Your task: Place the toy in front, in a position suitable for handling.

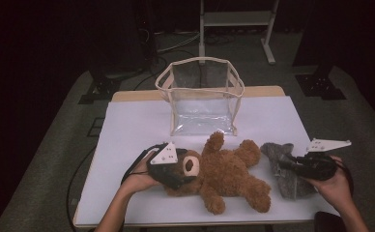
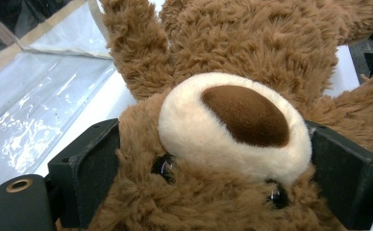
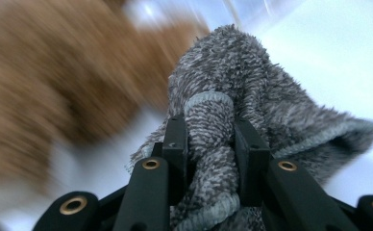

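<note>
**Both grippers on soft toys, clear bag waiting behind**

Left gripper (image 1: 172,170) straddles the head of the brown plush teddy bear (image 1: 224,171), jaws wide, one on each side of the face; the pads look pressed into the fur, probably to hold the bulky head. The bear lies on its back on the white table (image 1: 127,125), centre front.

Right gripper (image 1: 292,163) is clamped on a fold of the grey terry-cloth soft toy (image 3: 252,86), which lies at the bear's 3 o'clock. Pinching a gathered ridge likely gives firm purchase on limp fabric.

Clear plastic bag with cream trim (image 1: 200,94) stands open at the bear's 12 o'clock, mouth up, apparently the destination.
</note>
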The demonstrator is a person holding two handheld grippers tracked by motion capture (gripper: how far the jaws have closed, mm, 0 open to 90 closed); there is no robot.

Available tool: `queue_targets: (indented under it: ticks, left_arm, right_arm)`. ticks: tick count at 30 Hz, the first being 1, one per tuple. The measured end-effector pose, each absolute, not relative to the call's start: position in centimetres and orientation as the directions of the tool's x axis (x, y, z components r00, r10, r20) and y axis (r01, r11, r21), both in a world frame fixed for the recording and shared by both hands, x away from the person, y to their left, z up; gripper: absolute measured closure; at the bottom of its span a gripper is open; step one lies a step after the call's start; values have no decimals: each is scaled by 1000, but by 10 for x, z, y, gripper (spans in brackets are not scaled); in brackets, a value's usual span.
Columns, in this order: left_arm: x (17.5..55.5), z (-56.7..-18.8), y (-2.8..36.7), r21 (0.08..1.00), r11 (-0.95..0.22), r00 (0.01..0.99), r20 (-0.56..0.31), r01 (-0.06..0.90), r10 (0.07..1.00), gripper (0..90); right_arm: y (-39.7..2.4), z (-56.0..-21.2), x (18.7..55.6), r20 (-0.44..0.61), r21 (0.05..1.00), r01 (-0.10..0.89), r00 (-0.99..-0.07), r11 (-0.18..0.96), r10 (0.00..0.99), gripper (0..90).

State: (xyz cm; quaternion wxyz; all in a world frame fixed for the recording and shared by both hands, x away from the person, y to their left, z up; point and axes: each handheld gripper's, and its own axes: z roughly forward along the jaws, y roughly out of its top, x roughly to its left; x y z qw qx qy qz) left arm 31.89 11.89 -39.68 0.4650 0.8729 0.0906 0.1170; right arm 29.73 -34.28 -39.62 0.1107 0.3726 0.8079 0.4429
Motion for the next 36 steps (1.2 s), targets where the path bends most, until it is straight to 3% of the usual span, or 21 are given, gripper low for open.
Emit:
queue_targets:
  ticks: [4,7,11,14,17,22,28,36]
  left_arm:
    - [323,-392,115,823,-567,957,140,30,255,116]
    - [325,-390,111,820,-572,952,165,14,260,115]
    - [324,-392,111,823,-567,948,164,20,273,114]
    - [321,-392,116,822,-569,944,172,21,283,119]
    - [319,-391,123,835,-549,943,155,35,296,134]
    - [321,-390,129,844,-532,946,122,59,299,264]
    - [322,-395,129,855,-515,946,111,66,306,268]
    - [323,-397,130,859,-508,944,111,66,311,253]
  right_arm:
    - [-311,-345,293,120,869,374,-795,325,594,700]
    - [-271,-327,296,104,885,305,-866,351,489,698]
    - [-213,-334,303,108,868,261,-930,423,352,695]
    - [-187,-353,309,86,830,250,-941,498,327,690]
    - [-191,-363,311,116,834,269,-939,482,323,687]
    - [-221,-361,308,121,828,303,-918,472,377,685]
    - [-239,-361,309,138,819,336,-902,464,410,685]
    - [-208,-363,299,99,840,251,-943,482,319,669]
